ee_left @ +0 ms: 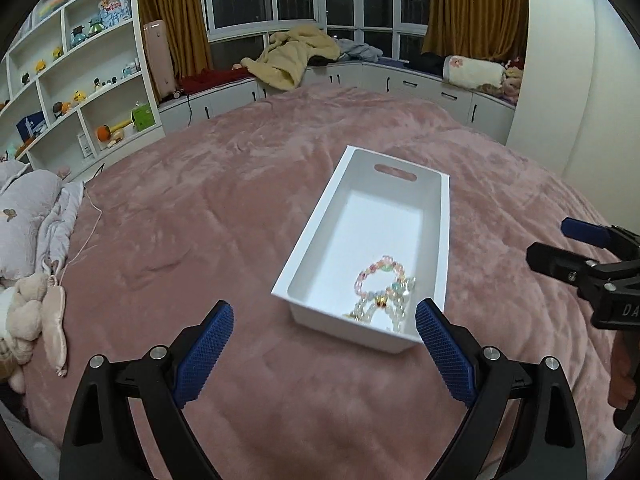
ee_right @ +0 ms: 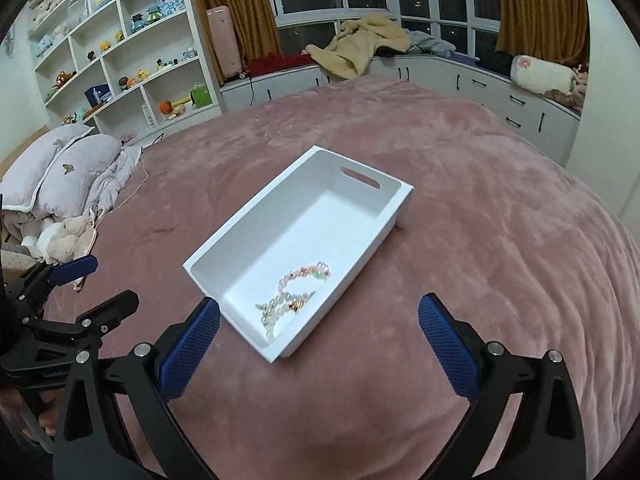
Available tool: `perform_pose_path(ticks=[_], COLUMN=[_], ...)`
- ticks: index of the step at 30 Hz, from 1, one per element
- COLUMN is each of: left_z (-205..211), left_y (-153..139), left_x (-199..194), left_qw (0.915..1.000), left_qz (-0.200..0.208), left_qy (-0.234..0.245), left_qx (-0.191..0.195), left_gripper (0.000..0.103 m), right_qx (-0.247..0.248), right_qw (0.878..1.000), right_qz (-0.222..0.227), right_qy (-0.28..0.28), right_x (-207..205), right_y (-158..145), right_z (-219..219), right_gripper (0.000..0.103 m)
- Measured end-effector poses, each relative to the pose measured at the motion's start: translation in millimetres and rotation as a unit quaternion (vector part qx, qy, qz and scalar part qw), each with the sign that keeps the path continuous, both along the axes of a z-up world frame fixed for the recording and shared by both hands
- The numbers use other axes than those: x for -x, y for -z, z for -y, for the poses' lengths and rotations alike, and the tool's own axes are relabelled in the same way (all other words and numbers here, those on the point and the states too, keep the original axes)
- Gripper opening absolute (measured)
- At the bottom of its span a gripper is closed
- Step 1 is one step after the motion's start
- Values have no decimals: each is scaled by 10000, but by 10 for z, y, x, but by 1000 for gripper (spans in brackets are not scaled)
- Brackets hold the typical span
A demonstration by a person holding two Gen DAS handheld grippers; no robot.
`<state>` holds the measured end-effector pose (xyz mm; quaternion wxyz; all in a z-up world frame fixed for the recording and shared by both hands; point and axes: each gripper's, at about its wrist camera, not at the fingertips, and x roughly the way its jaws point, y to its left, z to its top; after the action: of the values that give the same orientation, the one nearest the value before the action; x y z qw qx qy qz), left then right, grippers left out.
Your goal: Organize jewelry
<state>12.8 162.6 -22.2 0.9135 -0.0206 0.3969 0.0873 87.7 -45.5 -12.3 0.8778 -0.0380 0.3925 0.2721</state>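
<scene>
Beaded bracelets point(ee_left: 382, 294) point(ee_right: 294, 292) lie heaped at the near end of a white plastic bin point(ee_left: 316, 248) point(ee_right: 224, 242), a pastel pink loop on top of clear and pale green beads with a small gold charm among them. The bin sits on a pink plush bedspread point(ee_left: 208, 208) point(ee_right: 480, 240), towards the middle of the bed, its slotted handle end pointing to the foot of the bed and the window seat beyond. Both tongs hang above the bedspread just short of the bin's near end. The left gripper point(ee_left: 324, 350) point(ee_right: 94, 284) is spread wide, blue pads apart, with nothing between them. The right gripper point(ee_right: 320, 344) point(ee_left: 560, 246) is likewise wide open and holds nothing. Grey pillows point(ee_right: 60, 168) are piled by the bed's left edge.
</scene>
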Motion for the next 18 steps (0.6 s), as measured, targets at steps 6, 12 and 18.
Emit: perform_pose_path(ticks=[6,12,18], left_z=[-12,39,84], left_y=[116,253,213], left_x=[179,293,451], left_qw=[9996,9988,9989], left_qz=[-236,-451,-456], left_qy=[-115,-172,-75], left_qx=[65,28,26], left_gripper=[94,94,94], right_qx=[101,99,128], right_qw=[9999,9998,9998], right_qz=[-95,-143,-137], right_qy=[-55,-47,-72], right_x=[234,450,557], right_y=[60,88,93], right_z=[4,27,30], right_gripper=[98,97,97])
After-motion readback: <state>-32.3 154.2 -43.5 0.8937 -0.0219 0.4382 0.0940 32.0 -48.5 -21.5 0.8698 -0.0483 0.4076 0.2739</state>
